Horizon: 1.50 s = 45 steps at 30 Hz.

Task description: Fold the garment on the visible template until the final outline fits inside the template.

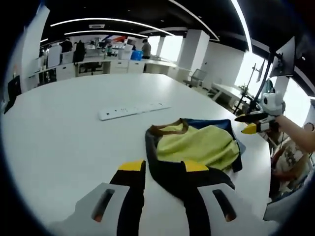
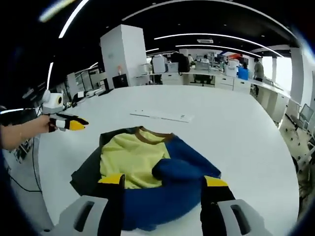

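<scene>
A garment lies bunched on the white table (image 1: 59,132): yellow body (image 1: 199,143), brown collar, blue sleeves and dark panels. In the right gripper view its yellow front (image 2: 130,160) faces up, with a blue sleeve (image 2: 179,174) folded over the near right side. My left gripper (image 1: 164,166) is open, and the garment's dark edge shows between its jaws. My right gripper (image 2: 163,180) is open too, hovering over the blue sleeve. Each gripper also shows in the other's view, held in the air beside the garment: the right gripper (image 1: 251,123) and the left gripper (image 2: 74,123).
A white power strip (image 1: 133,110) (image 2: 161,116) lies on the table beyond the garment. The table's rounded edge runs close behind the garment in the left gripper view. A person's arm (image 1: 300,132) holds the right gripper. Desks, pillars and people fill the office behind.
</scene>
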### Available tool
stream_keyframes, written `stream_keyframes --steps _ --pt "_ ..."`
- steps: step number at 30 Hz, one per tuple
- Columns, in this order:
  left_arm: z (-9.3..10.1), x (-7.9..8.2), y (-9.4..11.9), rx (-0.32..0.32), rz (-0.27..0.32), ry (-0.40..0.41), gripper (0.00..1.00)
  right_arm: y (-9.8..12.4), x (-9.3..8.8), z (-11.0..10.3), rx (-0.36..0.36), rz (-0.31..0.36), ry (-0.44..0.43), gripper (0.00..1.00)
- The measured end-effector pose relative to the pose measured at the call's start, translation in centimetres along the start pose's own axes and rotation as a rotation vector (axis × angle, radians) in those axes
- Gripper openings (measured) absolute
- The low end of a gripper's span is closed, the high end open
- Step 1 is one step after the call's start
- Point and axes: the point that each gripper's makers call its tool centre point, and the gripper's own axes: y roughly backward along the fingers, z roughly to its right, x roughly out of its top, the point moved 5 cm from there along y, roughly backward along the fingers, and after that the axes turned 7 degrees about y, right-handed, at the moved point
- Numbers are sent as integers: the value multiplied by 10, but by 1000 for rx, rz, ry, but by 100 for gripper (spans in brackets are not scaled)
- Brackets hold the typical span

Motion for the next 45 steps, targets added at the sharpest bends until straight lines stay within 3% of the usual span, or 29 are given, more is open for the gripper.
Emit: stream_keyframes --steps 4,13,17,21,25,30,31,37,38,45 --pt "13 -18 10 -14 -27 -28 37 3 -3 -17 50 26 -20 63" --pt "42 -48 23 -43 -56 -62 43 8 -24 -58 131 -12 27 65" --pt "51 -63 22 -39 -78 -82 43 6 -36 -74 158 -44 50 61" --pt "54 -72 23 -21 -68 -103 40 5 -42 -80 95 -36 79 56" --pt "62 -85 23 -27 -56 -81 37 3 -51 -86 44 -60 190 48" --pt "64 -104 17 -9 -102 -96 36 -4 -61 -93 50 -83 211 38" --pt "66 -107 16 -15 -103 -84 35 -6 -63 -90 27 -99 269 37" --pt "71 -117 9 -8 -117 -86 29 -15 -64 -94 37 -119 288 30" --pt "72 -117 7 -13 -116 -83 27 -18 -65 -94 40 -121 321 30" --pt "72 -119 -1 -12 -115 -77 14 -28 -71 -87 3 -141 318 19"
